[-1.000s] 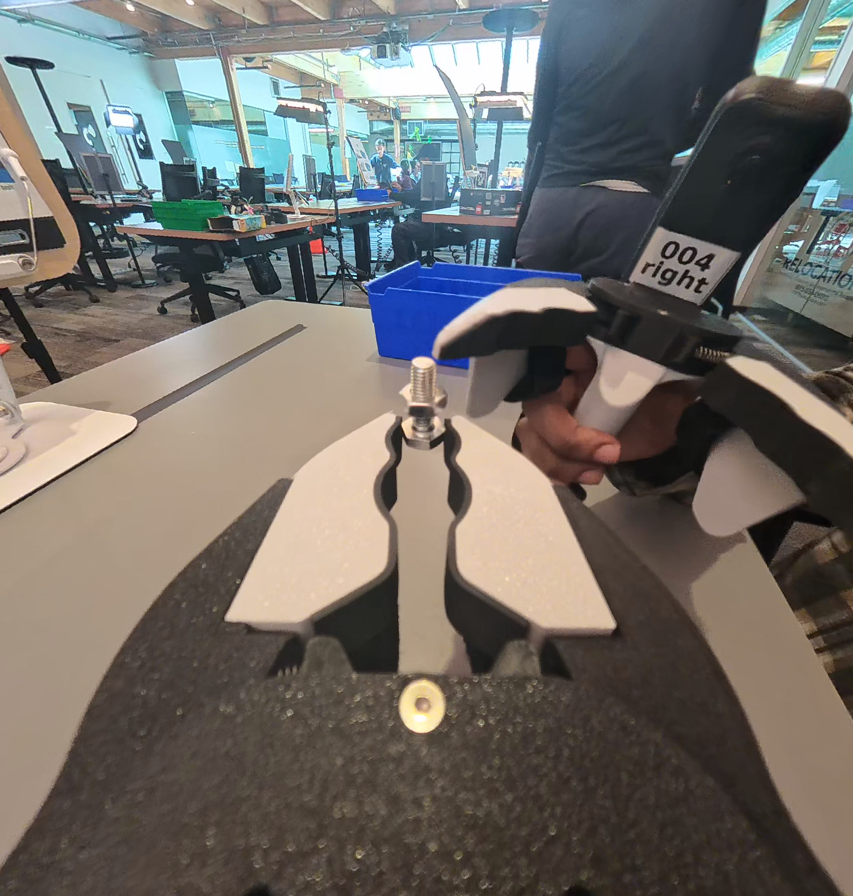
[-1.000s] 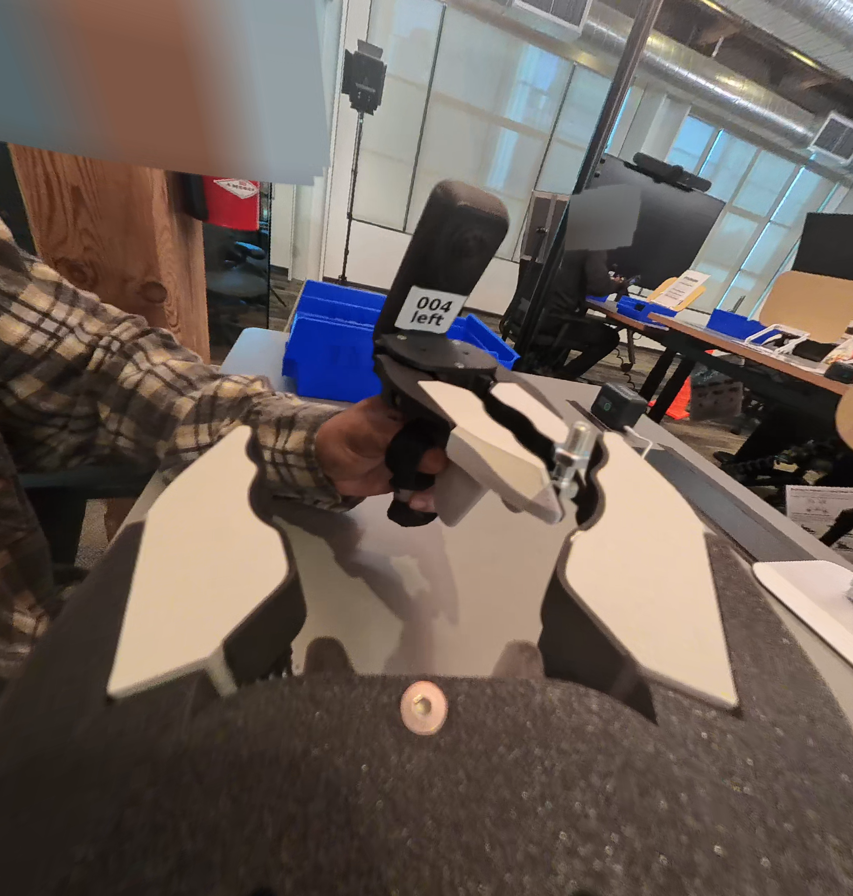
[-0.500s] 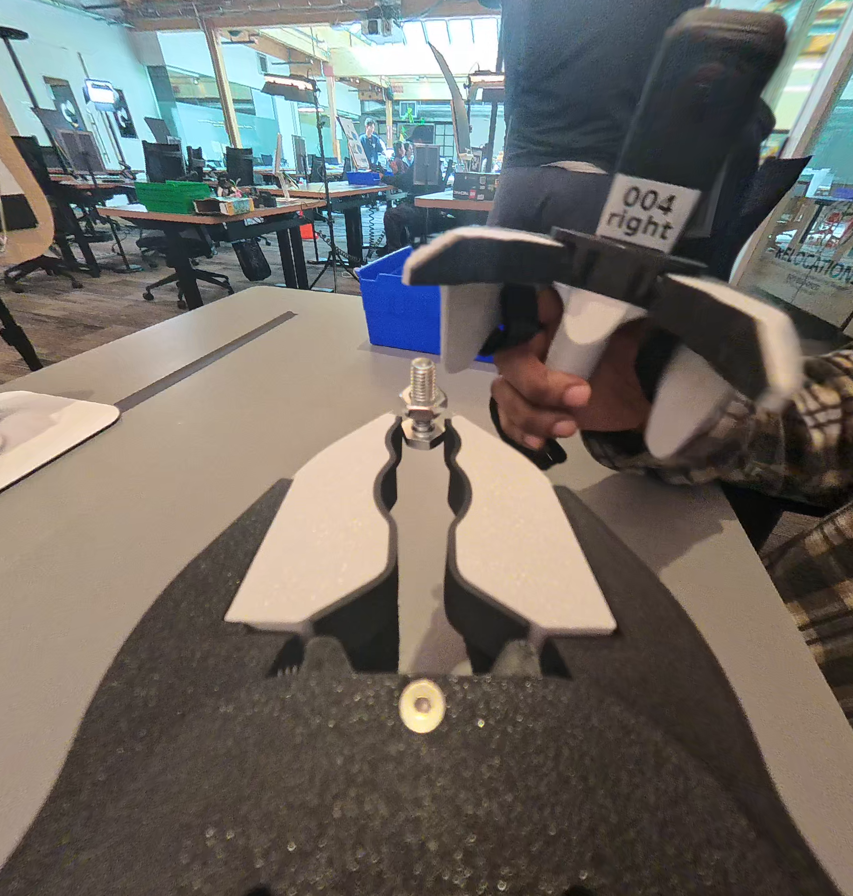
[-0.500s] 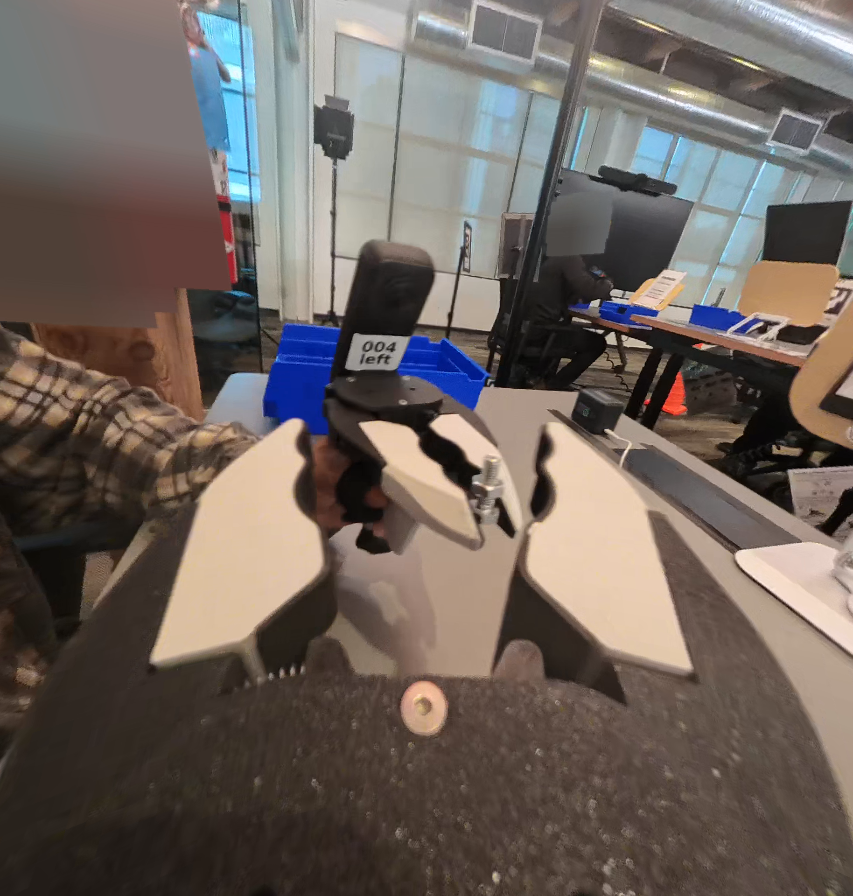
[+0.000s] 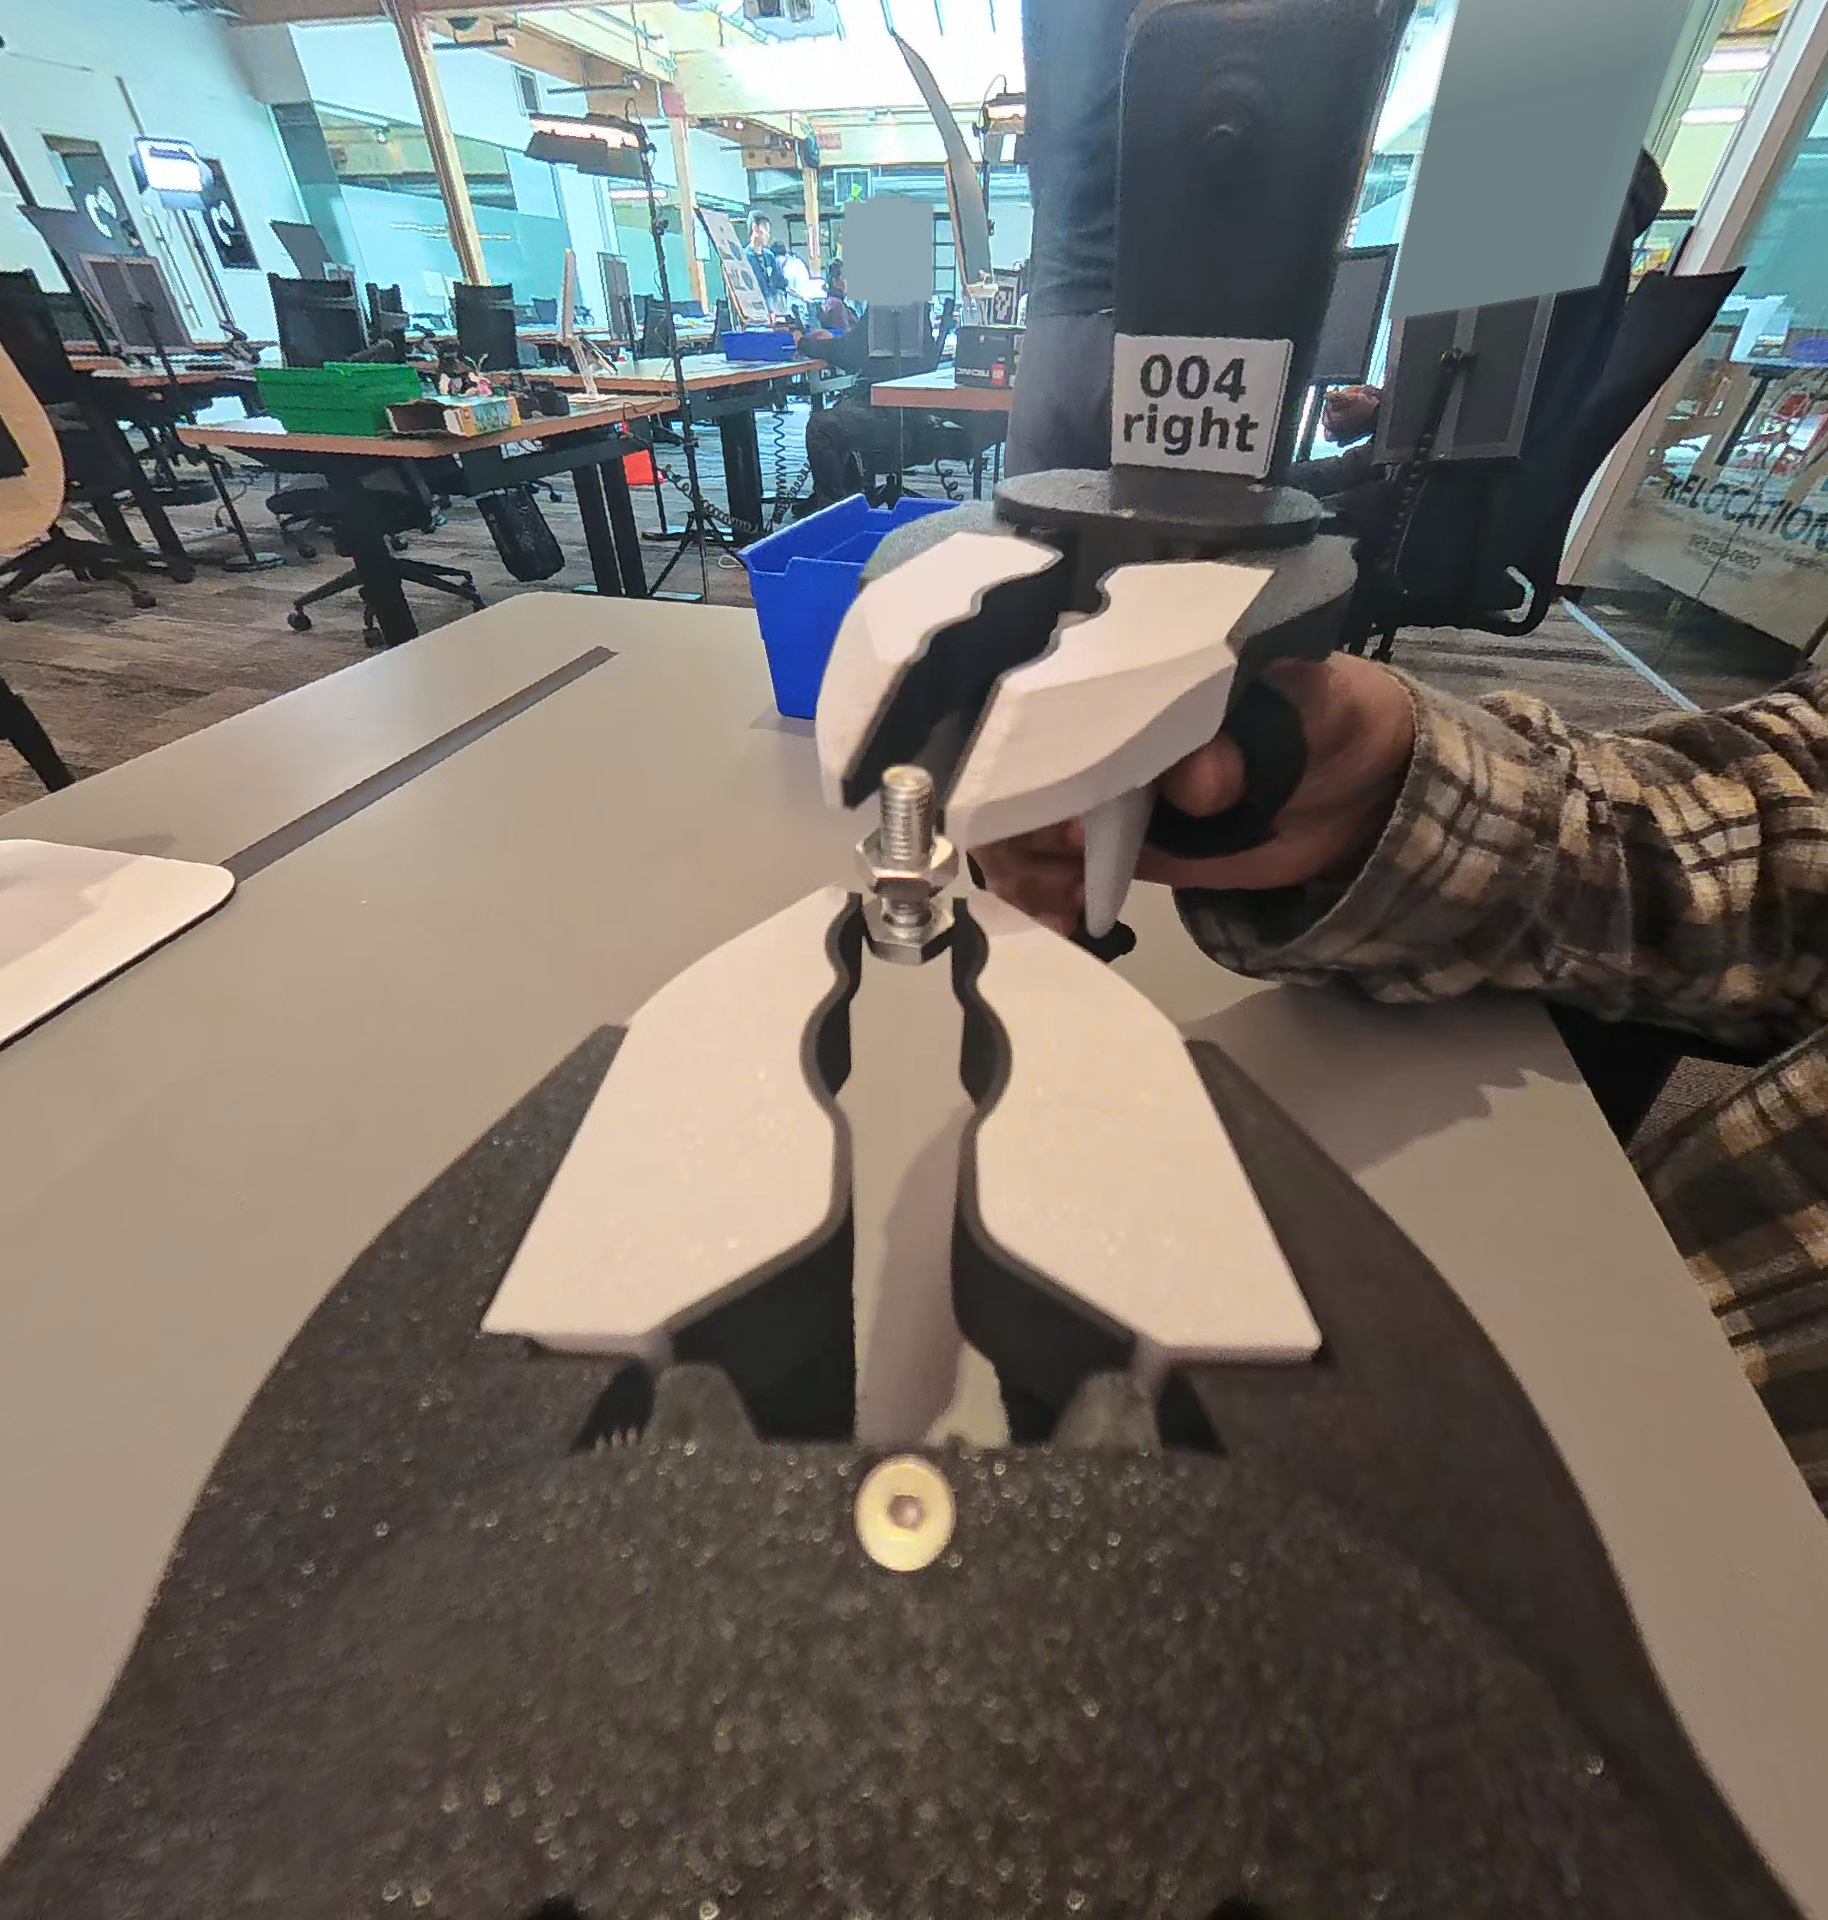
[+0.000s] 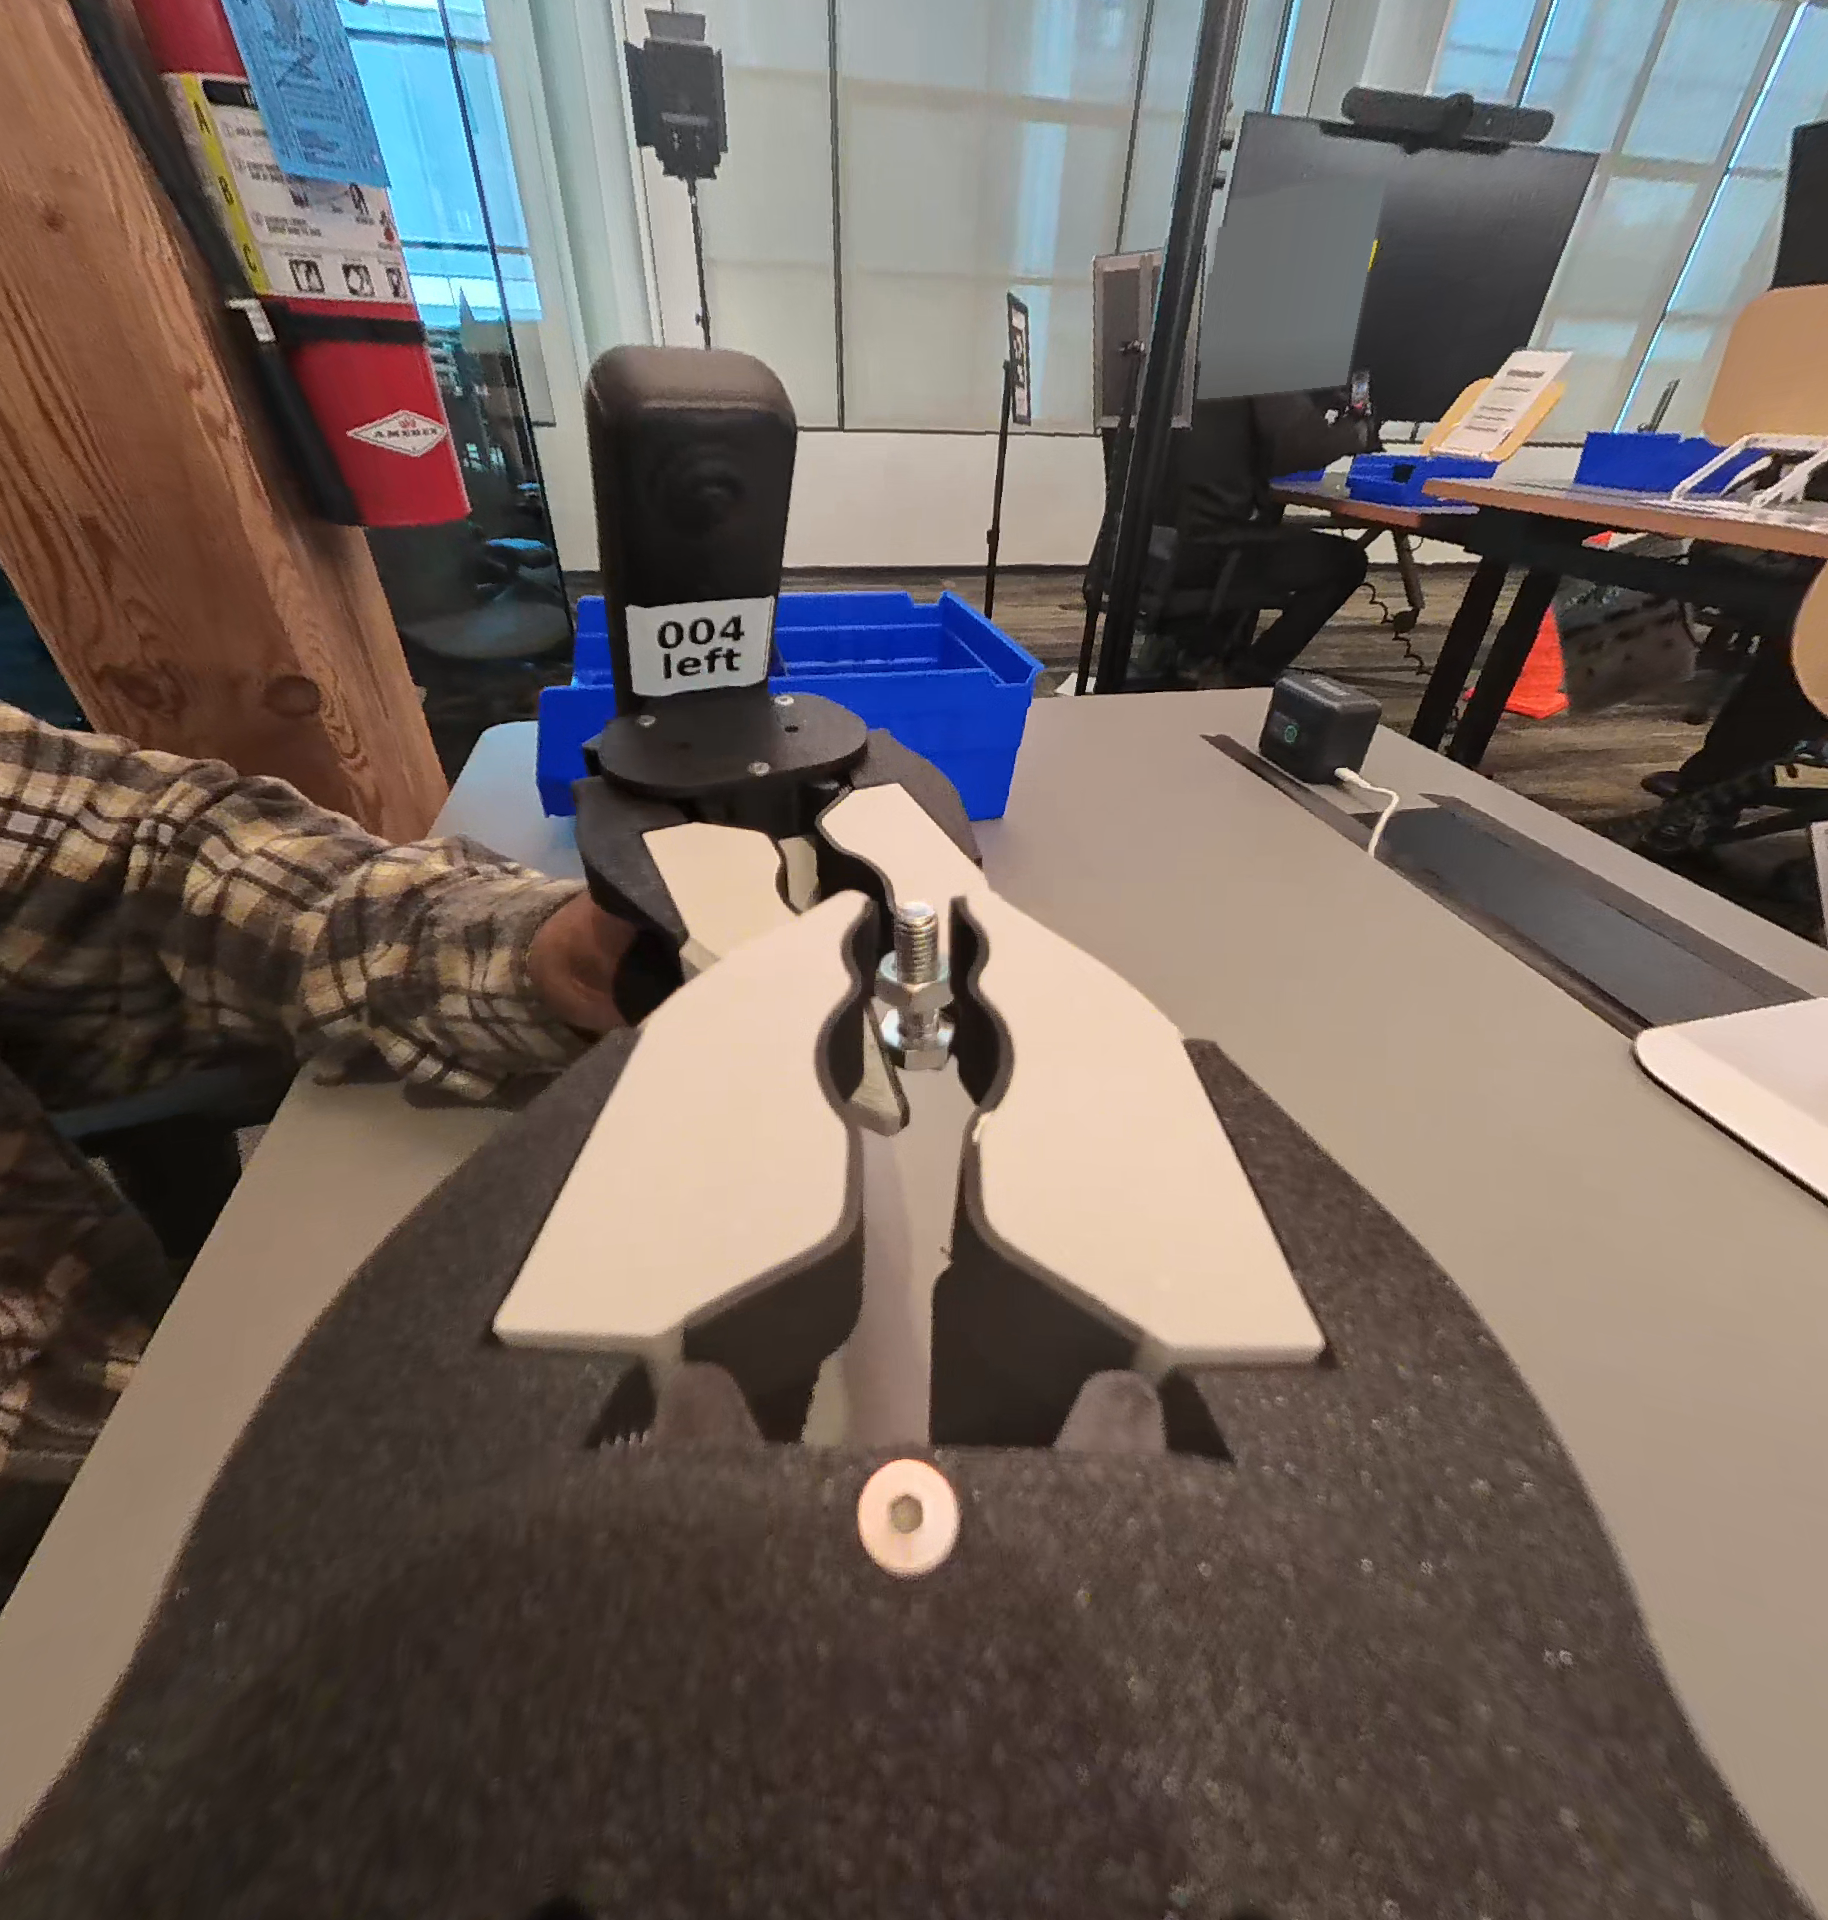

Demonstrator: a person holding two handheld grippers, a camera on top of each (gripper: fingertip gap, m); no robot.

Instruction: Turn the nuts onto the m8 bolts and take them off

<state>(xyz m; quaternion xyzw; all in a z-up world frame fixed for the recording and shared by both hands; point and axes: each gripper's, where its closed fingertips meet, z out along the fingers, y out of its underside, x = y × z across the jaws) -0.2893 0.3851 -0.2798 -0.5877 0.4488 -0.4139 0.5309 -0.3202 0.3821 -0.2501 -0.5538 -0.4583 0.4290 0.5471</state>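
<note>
A steel M8 bolt [image 5: 904, 800] stands upright with a hex nut [image 5: 905, 865] threaded partway down it. My left gripper [image 5: 902, 920] is shut on the bolt's head and holds it just above the grey table [image 5: 422, 935]. My right gripper [image 6: 908, 920] faces the left one and has closed around the nut [image 6: 915, 975], with the threaded end sticking up between its fingers. In the left wrist view the right gripper [image 5: 899, 805] comes down onto the bolt from behind. The left gripper's fingers [image 6: 723, 894] show under mine in the right wrist view.
A blue bin [image 6: 889, 675] stands at the table's far edge behind the grippers. A white pad [image 5: 79, 935] lies to one side, past a dark slot [image 5: 422, 758] in the tabletop. A small black device [image 6: 1315, 727] with a white cable sits by the slot. A person stands beyond the table. Left and right tips are no more than a few centimetres apart.
My right gripper swung round in front of the left one, came down over the bolt and closed from wide open onto the nut. The left gripper kept its hold on the bolt.
</note>
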